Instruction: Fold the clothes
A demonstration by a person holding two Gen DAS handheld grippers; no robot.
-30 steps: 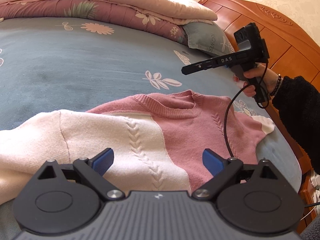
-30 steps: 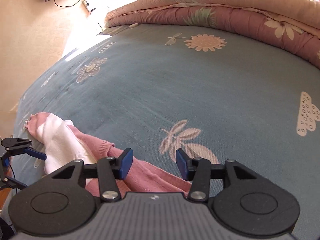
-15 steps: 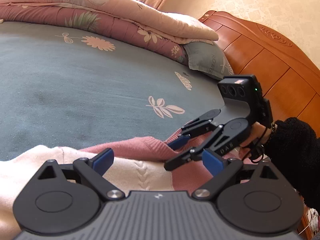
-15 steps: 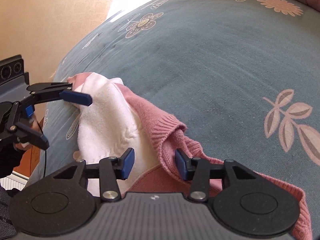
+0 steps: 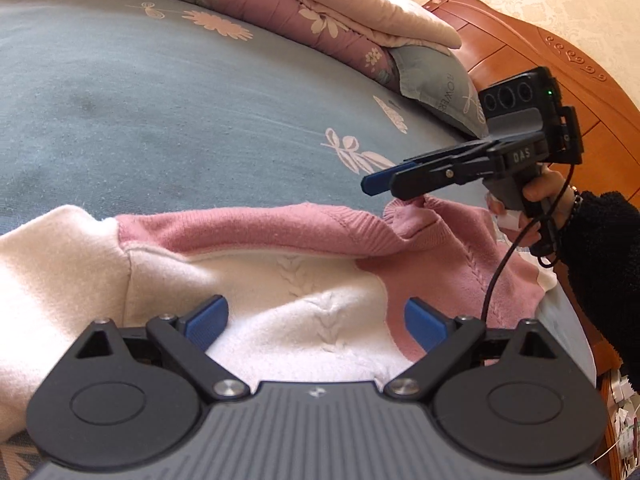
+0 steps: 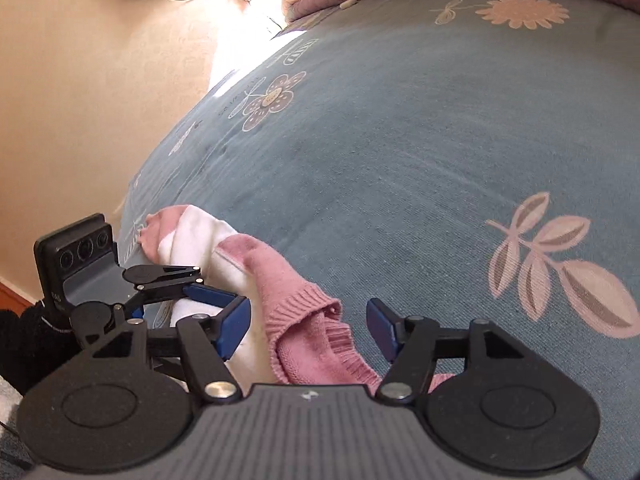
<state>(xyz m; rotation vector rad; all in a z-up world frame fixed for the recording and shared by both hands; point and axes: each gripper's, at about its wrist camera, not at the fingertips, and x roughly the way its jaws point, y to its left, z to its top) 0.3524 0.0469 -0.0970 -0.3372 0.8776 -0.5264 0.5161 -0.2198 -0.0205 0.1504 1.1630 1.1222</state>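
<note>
On the bed (image 5: 168,112), my left gripper (image 5: 316,320) gapes wide over the sweater (image 5: 328,264); my right gripper (image 6: 308,328) is opening around its collar.

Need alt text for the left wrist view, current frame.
A pink and cream sweater lies on a blue floral bedsheet, the open left claw just above its cream front. At right, a hand holds the right claw, opening over the pink collar; folded quilt and wooden headboard behind.
</note>
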